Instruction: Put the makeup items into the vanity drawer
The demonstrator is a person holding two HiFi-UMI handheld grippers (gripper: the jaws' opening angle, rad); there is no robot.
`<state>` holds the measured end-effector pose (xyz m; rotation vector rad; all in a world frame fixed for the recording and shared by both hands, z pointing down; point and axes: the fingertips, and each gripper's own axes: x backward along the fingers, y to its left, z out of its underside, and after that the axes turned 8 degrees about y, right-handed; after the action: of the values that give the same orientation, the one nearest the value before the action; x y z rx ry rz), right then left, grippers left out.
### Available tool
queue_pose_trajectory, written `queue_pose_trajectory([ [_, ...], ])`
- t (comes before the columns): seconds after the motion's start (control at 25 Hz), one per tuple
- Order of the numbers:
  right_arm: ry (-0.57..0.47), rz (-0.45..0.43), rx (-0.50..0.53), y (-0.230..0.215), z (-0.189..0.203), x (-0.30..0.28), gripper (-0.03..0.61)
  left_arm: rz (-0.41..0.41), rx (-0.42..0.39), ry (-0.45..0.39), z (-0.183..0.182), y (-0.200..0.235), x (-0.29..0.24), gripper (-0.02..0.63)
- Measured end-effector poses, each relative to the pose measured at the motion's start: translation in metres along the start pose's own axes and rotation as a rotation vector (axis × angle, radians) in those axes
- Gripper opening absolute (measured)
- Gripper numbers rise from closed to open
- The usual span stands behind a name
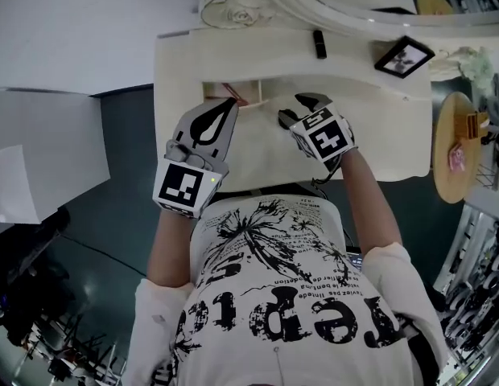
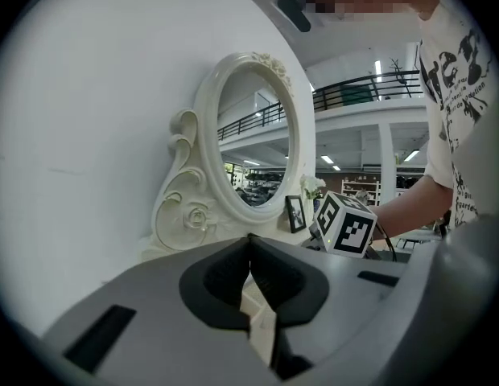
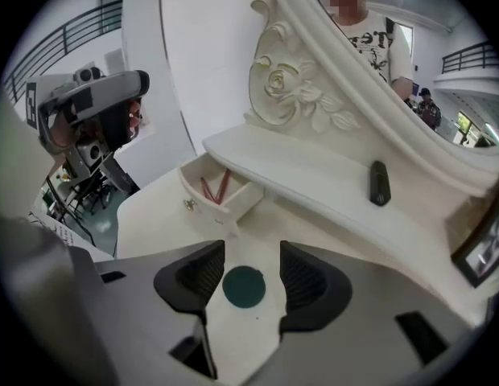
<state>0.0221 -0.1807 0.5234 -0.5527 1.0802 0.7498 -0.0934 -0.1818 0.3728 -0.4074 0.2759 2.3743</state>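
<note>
Lying flat on the cream vanity top (image 1: 257, 147), a dark green round disc (image 3: 244, 286) sits between the jaws of the right gripper (image 3: 251, 256), which stand partly apart with neither pad touching it. The small cream drawer (image 3: 208, 202) is pulled open just beyond, holding slim red pencils (image 3: 215, 185). A black tube (image 3: 379, 182) waits on the raised shelf (image 3: 314, 167).

The disc looks thin, so closing pads may skid over it or flick it across the smooth top. The narrow drawer leaves little margin for a drop, and the tube could roll if nudged.

The left gripper (image 2: 249, 240) is closed, tips meeting on nothing. An ornate oval mirror (image 2: 253, 135) and a black-framed photo (image 1: 403, 56) crown the vanity, which stands against a white wall (image 2: 88, 135) on a dark floor (image 1: 129, 159).
</note>
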Motion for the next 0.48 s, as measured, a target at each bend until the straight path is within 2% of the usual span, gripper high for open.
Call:
queue_pose_trajectory([
  [0.24, 0.037, 0.0, -0.102, -0.013, 0.041, -0.012, 0.219, 0.08, -0.017, 0.038, 0.006, -0.022, -0.028, 0.014],
  [0.36, 0.047, -0.005, -0.148, -0.015, 0.056, -0.02, 0.205, 0.1, -0.003, 0.011, 0.005, -0.029, -0.04, 0.014],
  [0.48, 0.055, -0.021, -0.184, -0.013, 0.066, -0.029, 0.195, 0.115, 0.0, 0.041, 0.014, -0.033, -0.046, 0.014],
])
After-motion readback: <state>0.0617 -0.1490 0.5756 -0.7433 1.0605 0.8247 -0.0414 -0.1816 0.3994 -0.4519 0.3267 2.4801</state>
